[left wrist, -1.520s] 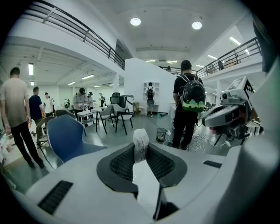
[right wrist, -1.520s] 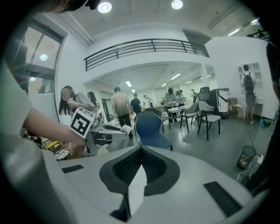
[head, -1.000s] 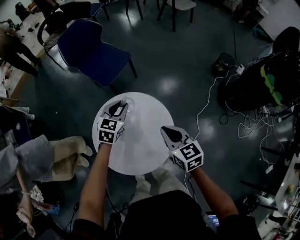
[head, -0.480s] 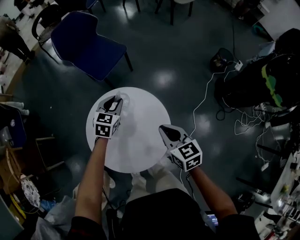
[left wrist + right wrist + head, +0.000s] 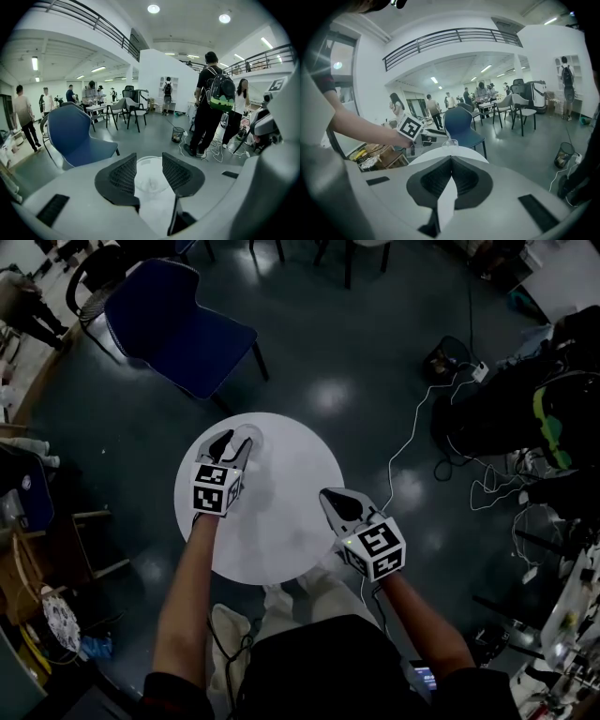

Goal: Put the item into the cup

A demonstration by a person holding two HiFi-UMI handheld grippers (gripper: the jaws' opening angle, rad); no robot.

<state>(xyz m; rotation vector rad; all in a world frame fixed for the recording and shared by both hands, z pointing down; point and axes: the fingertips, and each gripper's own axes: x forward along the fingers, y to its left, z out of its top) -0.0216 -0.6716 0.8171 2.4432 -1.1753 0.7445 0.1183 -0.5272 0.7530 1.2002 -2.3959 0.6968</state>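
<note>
A clear plastic cup (image 5: 150, 180) stands upright at the far left of the round white table (image 5: 281, 521). My left gripper (image 5: 149, 156) hovers just over it, and its jaws are opening, one on each side of the cup's rim without touching it. Nothing is between the pads. A small pale shape shows faintly at the cup's bottom; I cannot tell what it is. In the head view the cup (image 5: 249, 441) sits under the left gripper (image 5: 234, 440). My right gripper (image 5: 330, 495) is shut and empty, over the table's near right edge. From there the cup (image 5: 449, 142) looks small.
A blue chair (image 5: 178, 329) stands beyond the table at the far left. Cables and a power strip (image 5: 478, 376) lie on the dark floor to the right. Several people (image 5: 211, 108) and a waste bin (image 5: 177, 134) are farther off.
The left gripper's jaws have spread apart over the cup. The right gripper has held its place. The head view has shifted slightly.
</note>
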